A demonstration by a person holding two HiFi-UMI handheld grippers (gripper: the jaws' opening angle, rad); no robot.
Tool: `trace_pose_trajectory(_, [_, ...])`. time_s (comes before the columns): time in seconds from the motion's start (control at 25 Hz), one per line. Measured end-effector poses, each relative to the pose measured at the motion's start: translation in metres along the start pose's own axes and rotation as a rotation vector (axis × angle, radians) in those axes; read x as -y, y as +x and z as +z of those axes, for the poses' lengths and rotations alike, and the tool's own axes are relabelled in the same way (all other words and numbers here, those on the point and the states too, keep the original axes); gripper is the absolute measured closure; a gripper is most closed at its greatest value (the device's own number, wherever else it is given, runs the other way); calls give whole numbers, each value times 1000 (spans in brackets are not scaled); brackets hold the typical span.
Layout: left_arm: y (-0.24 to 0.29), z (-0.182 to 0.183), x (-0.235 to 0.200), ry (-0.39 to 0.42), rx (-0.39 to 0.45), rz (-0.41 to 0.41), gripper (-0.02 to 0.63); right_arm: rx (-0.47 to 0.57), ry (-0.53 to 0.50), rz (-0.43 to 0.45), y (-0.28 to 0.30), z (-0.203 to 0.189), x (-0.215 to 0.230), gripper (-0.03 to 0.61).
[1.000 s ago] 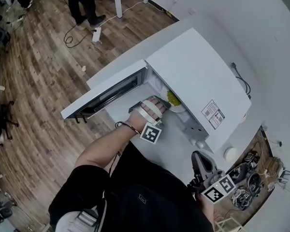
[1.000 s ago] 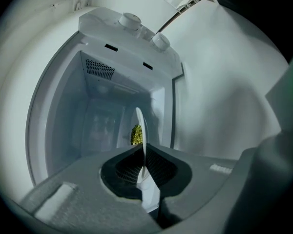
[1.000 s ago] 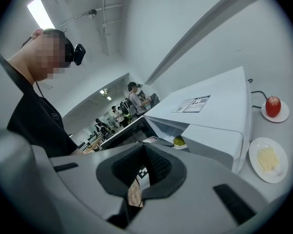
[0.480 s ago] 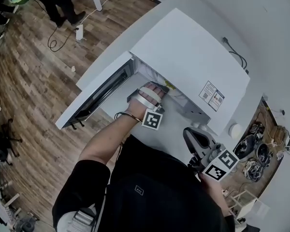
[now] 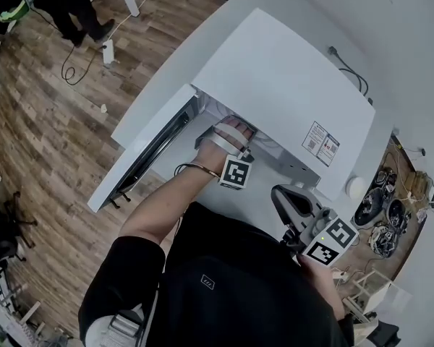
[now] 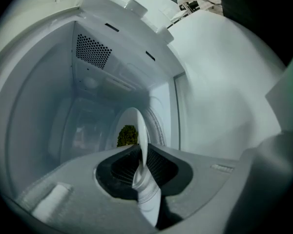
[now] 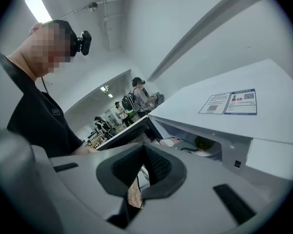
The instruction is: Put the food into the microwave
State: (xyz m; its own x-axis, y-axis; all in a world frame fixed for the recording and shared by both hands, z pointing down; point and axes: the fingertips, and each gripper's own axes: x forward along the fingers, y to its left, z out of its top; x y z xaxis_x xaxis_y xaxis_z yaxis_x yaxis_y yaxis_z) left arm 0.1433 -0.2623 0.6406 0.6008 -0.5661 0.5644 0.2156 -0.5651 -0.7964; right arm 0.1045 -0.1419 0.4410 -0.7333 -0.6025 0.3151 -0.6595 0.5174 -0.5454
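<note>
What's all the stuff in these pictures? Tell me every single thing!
microwave: one, white, on the counter, its door swung open
counter: one, white, under the microwave
plate: one, white, inside the microwave
food: one clump, green, on the plate
stickers: two, white, on the microwave's top
cables: a tangle, dark, right of the counter
floor: wood, brown
left tool: grey, inside the microwave, jaws opening with the plate's rim between them
right tool: grey, outside near the microwave, jaws together, empty
</note>
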Motion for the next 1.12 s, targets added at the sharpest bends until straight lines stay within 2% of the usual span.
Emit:
trace_pose_trajectory(0.08, [-1, -5, 9, 22, -21, -87, 583, 7, 2, -4, 4, 1, -1, 569])
trace_pose_trajectory(0.2, [-2, -9, 6, 13, -41, -101, 564, 13, 3, -8, 8, 1, -5, 569])
trace_pose_trajectory(0.4, [-8, -8, -1, -85, -20, -99, 469, 42, 11, -31, 3, 3, -6, 569])
trace_pose_trajectory(0.52, [-11, -12, 0, -110, -34, -120, 453, 56, 14, -31, -1, 1, -10, 569])
trace_pose_trajectory(0.72, [-4, -19, -4, -230, -74, -201, 451, 63, 0, -19, -10, -7, -17, 569])
trace_pose_trajectory(0.92, [0, -24, -6, -244, -152, -259, 417, 79, 38, -12, -18, -19, -20, 569])
trace_pose_trajectory(1.12, [-2, -30, -7, -194, -203, -279, 416, 98, 41, -29, -25, -17, -18, 569])
